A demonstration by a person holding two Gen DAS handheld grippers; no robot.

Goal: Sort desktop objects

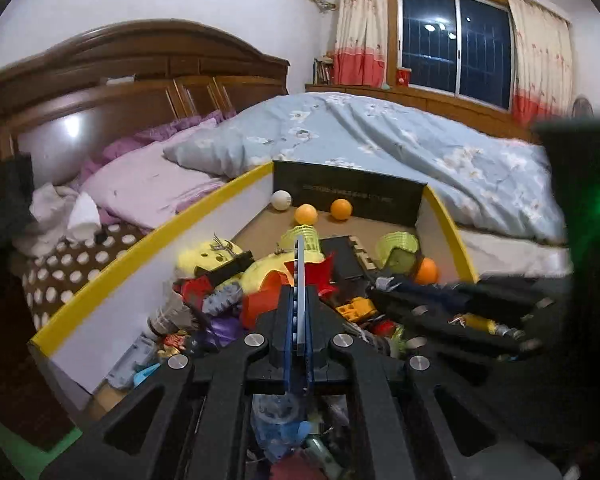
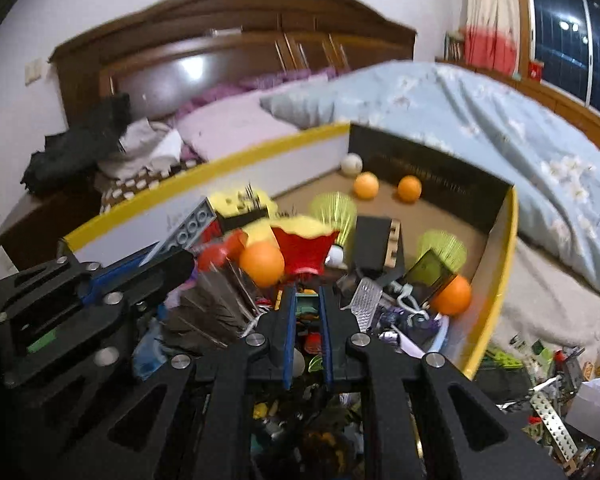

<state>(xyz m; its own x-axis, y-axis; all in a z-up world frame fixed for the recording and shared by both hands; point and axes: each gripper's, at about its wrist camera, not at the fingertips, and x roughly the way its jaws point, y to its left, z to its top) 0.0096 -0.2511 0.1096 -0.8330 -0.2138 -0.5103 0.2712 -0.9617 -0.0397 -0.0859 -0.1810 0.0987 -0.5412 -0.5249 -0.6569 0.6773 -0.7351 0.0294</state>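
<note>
Beside the bed (image 1: 380, 136) sits our yellow-rimmed box (image 1: 132, 252), heaped with balls, shuttlecocks and toys waiting to be sorted. We carry the left gripper (image 1: 300, 264) pressed shut and empty, and the right gripper (image 2: 307, 300) nearly shut and also empty, probably to poke into the clutter without snagging.

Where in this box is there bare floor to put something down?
Bare cardboard floor lies at the far end, between the yellow-rimmed wall, the dark end panel and the three balls, white and two orange. The toy pile nearer the grippers is crowded.
</note>
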